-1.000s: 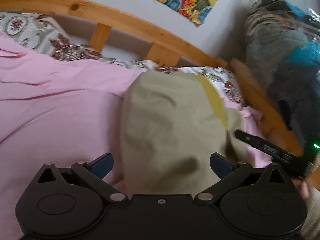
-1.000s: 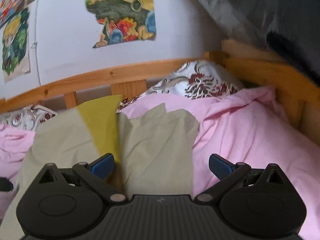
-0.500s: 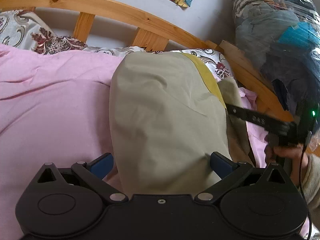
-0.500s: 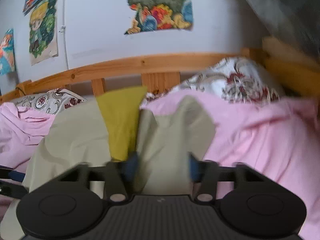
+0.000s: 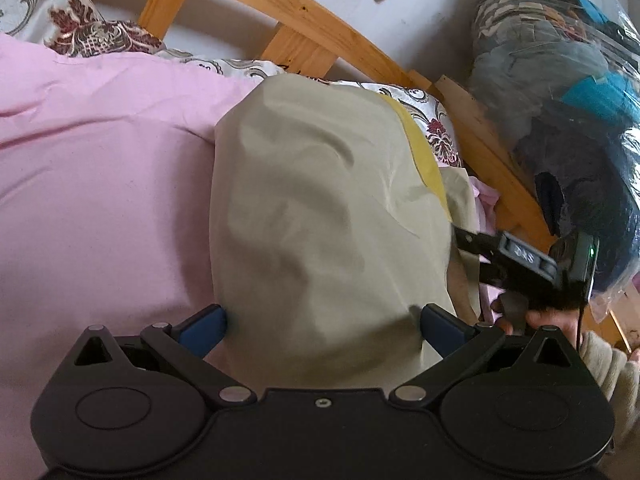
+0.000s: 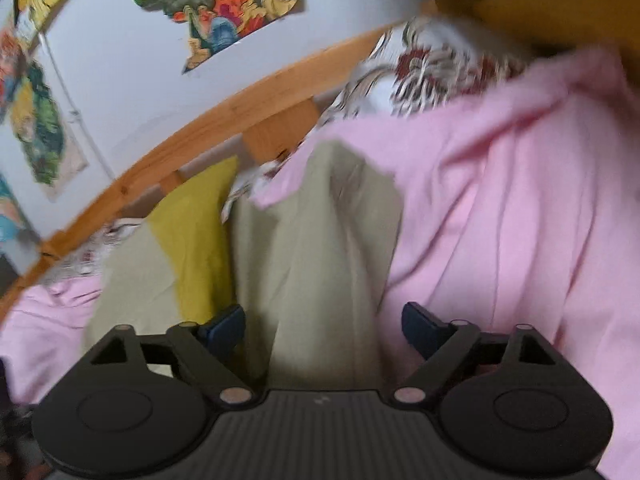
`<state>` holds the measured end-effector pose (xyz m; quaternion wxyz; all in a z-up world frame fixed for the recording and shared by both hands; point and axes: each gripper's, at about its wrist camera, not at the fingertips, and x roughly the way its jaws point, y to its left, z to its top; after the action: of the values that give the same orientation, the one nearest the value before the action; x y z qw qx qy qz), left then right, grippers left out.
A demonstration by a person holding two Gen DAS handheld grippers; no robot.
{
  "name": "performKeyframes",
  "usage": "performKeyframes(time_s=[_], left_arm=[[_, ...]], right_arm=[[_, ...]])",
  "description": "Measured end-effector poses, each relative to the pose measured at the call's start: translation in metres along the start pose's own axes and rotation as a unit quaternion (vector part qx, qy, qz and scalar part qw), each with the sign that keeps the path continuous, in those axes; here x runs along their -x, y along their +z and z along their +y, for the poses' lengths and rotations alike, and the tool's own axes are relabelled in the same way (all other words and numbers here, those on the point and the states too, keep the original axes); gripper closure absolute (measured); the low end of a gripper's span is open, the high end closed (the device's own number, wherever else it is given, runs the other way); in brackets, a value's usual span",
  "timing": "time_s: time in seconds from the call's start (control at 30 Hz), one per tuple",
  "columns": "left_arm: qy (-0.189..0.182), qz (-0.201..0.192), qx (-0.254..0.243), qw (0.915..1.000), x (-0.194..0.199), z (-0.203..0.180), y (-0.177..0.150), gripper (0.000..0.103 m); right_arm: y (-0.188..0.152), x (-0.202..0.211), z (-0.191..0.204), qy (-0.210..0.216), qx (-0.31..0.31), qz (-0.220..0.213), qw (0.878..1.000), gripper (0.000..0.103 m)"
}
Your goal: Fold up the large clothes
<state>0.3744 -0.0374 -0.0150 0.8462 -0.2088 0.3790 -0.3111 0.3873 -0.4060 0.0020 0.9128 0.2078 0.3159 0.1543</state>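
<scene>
1. Khaki garment [image 5: 320,216] lies centre frame on the pink sheet [image 5: 100,168], its long axis running away from you.
2. Your left gripper [image 5: 322,320] is spread, straddling its near end.
3. Your right gripper [image 6: 322,326] is opening, cloth between unpinched.

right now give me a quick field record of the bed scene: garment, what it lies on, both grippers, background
garment: khaki cloth with a yellow panel, bunched lengthwise
surface: pink sheet on a bed
left gripper: jaws wide, khaki cloth between them, not pinched
right gripper: jaws opening, a khaki fold between them, pads clear of it
behind: wooden bed rail, patterned pillow, torn picture on the wall
right side: clear bag of clothes
</scene>
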Motion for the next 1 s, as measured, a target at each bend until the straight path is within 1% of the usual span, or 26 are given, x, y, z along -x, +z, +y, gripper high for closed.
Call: performKeyframes(time_s=[0.13, 0.17, 0.23, 0.3, 0.33, 0.37, 0.43, 0.53, 0.6, 0.63, 0.73, 0.77, 0.83, 0.87, 0.9, 0.93, 1.0], left_arm=[[-0.016, 0.009, 0.003, 0.9998, -0.006, 0.006, 0.004, 0.0], [-0.025, 0.017, 0.014, 0.9994, -0.009, 0.01, 0.005, 0.0], [-0.043, 0.039, 0.052, 0.9969, -0.015, 0.019, 0.007, 0.0], [-0.06, 0.054, 0.086, 0.9931, -0.02, 0.028, 0.006, 0.0], [-0.067, 0.057, 0.093, 0.9917, -0.022, 0.031, 0.005, 0.0], [-0.072, 0.059, 0.096, 0.9911, -0.024, 0.032, 0.005, 0.001], [-0.075, 0.06, 0.094, 0.9909, -0.025, 0.032, 0.005, 0.0], [-0.072, 0.055, 0.083, 0.9924, -0.024, 0.031, 0.003, 0.0], [-0.071, 0.054, 0.081, 0.9927, -0.024, 0.031, 0.004, 0.0], [-0.071, 0.056, 0.082, 0.9925, -0.024, 0.031, 0.004, 0.0], [-0.068, 0.059, 0.084, 0.9924, -0.025, 0.031, 0.005, 0.0], [-0.066, 0.058, 0.08, 0.9929, -0.025, 0.03, 0.005, 0.0], [-0.065, 0.055, 0.073, 0.9937, -0.025, 0.027, 0.005, 0.0], [-0.066, 0.054, 0.071, 0.9938, -0.025, 0.028, 0.005, 0.0], [-0.067, 0.054, 0.071, 0.9937, -0.027, 0.028, 0.005, 0.0], [-0.069, 0.054, 0.074, 0.9934, -0.028, 0.029, 0.004, 0.0], [-0.074, 0.055, 0.084, 0.9922, -0.032, 0.031, 0.004, 0.0]], right_arm=[[0.0, -0.001, 0.001, 0.012, 0.0, 0.008, 1.0, 0.011], [0.0, 0.0, 0.004, 0.014, 0.004, 0.012, 1.0, 0.014], [0.0, 0.002, 0.01, 0.023, 0.01, 0.015, 1.0, 0.017], [-0.001, 0.005, 0.011, 0.035, 0.004, 0.016, 0.999, 0.017], [-0.002, 0.004, 0.008, 0.042, -0.005, 0.017, 0.999, 0.017], [-0.001, 0.004, 0.003, 0.052, -0.021, 0.019, 0.998, 0.017], [-0.001, 0.004, -0.014, 0.081, -0.075, 0.018, 0.994, 0.015], [-0.004, 0.005, -0.04, 0.129, -0.167, -0.002, 0.978, 0.015], [-0.006, 0.007, -0.047, 0.156, -0.188, -0.012, 0.97, 0.012], [-0.006, 0.008, -0.046, 0.164, -0.182, -0.01, 0.969, 0.009], [-0.002, 0.006, -0.024, 0.149, -0.111, 0.013, 0.982, 0.004], [-0.001, 0.005, -0.012, 0.133, -0.069, 0.024, 0.988, 0.004], [-0.002, 0.004, 0.009, 0.098, 0.006, 0.039, 0.994, 0.004], [-0.003, 0.002, 0.02, 0.078, 0.041, 0.047, 0.995, 0.005], [-0.005, 0.001, 0.027, 0.065, 0.064, 0.052, 0.994, 0.006], [-0.007, -0.002, 0.031, 0.056, 0.074, 0.055, 0.994, 0.008], [-0.008, -0.004, 0.029, 0.047, 0.057, 0.05, 0.996, 0.016]])
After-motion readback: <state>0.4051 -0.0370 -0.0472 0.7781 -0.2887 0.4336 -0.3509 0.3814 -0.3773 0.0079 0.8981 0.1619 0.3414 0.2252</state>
